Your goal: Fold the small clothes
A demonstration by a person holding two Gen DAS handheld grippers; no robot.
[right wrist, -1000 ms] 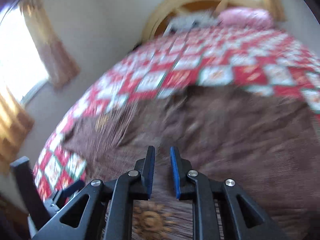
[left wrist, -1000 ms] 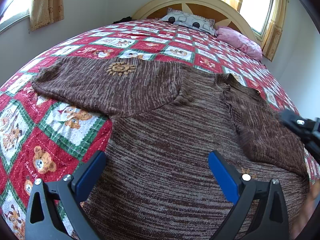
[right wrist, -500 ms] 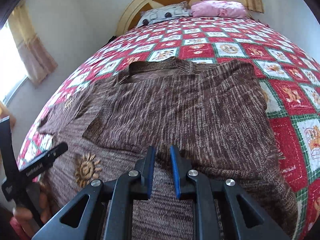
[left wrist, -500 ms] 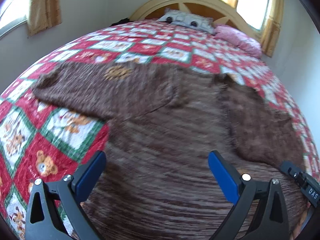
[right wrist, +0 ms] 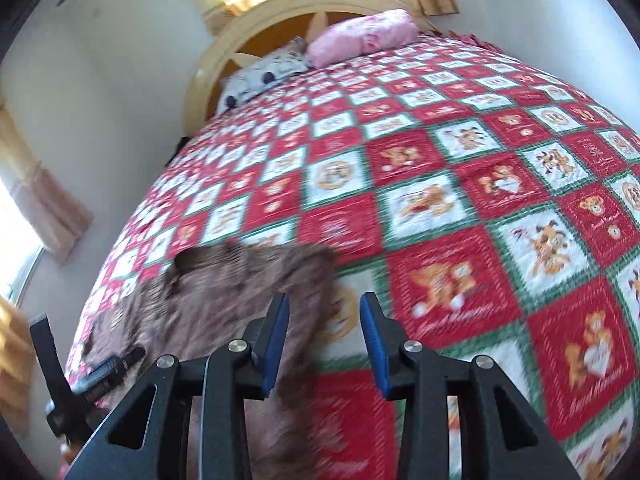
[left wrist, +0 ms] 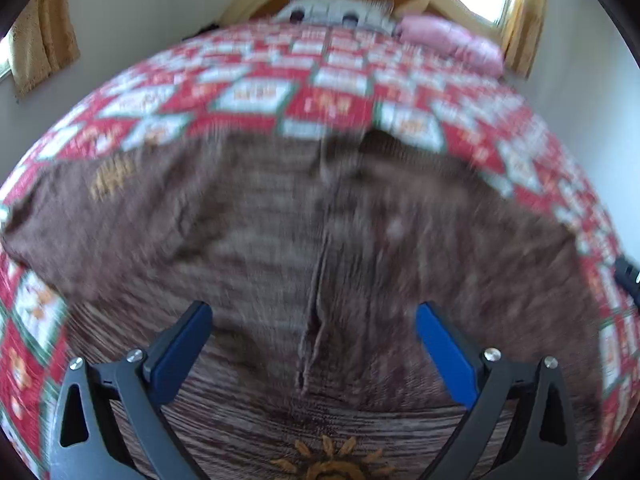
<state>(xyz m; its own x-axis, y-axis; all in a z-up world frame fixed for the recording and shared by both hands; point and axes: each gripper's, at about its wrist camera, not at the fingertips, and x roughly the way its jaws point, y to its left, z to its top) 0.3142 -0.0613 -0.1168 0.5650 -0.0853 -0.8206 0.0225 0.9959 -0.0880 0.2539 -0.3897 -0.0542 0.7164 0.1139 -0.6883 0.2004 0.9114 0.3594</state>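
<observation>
the brown knit sweater [left wrist: 280, 240] lies spread on the red, white and green teddy-bear quilt [right wrist: 460, 208], its right side folded in over the body so a fold edge runs down the middle; an orange sun motif shows at the near hem. the left gripper [left wrist: 314, 344] hovers over it, jaws spread wide, nothing between them. the right gripper [right wrist: 324, 340] sits at the sweater's right edge over quilt, its jaws just parted to a moderate gap, empty. a pink pillow [right wrist: 364, 36] rests against the arched headboard [right wrist: 256, 28].
</observation>
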